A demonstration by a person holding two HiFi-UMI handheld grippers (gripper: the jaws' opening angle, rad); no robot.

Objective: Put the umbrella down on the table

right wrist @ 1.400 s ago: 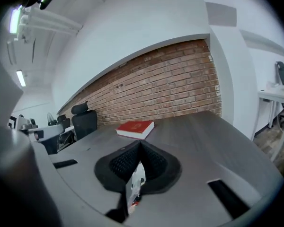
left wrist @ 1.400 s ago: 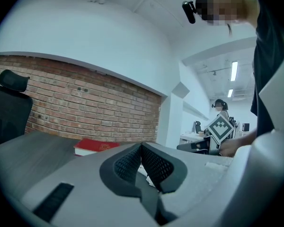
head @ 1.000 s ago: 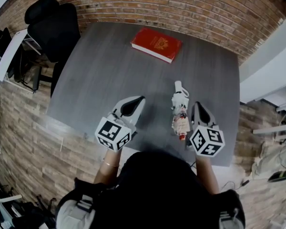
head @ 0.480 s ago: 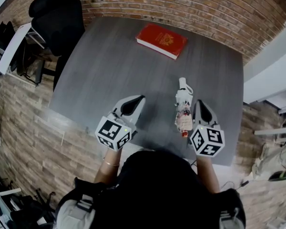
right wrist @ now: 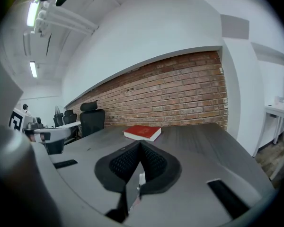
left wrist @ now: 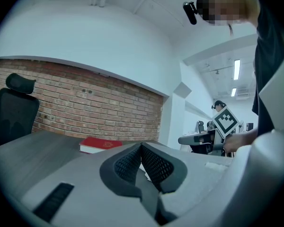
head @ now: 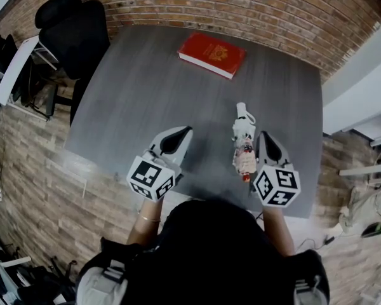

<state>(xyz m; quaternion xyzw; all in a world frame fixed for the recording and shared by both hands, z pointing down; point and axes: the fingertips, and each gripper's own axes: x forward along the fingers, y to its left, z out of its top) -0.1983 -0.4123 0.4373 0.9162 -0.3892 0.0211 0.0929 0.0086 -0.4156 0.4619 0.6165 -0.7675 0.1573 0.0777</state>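
A folded white umbrella with a red-patterned part lies lengthwise on the grey table, its handle end pointing away from me. My right gripper hovers just to its right, shut with nothing between the pads. The umbrella is hidden in the right gripper view. On the near left side of the table, well apart from the umbrella, my left gripper is also shut and empty.
A red book lies near the table's far edge, by the brick wall. A black office chair stands off the far left corner. White desks stand beyond the table's right edge.
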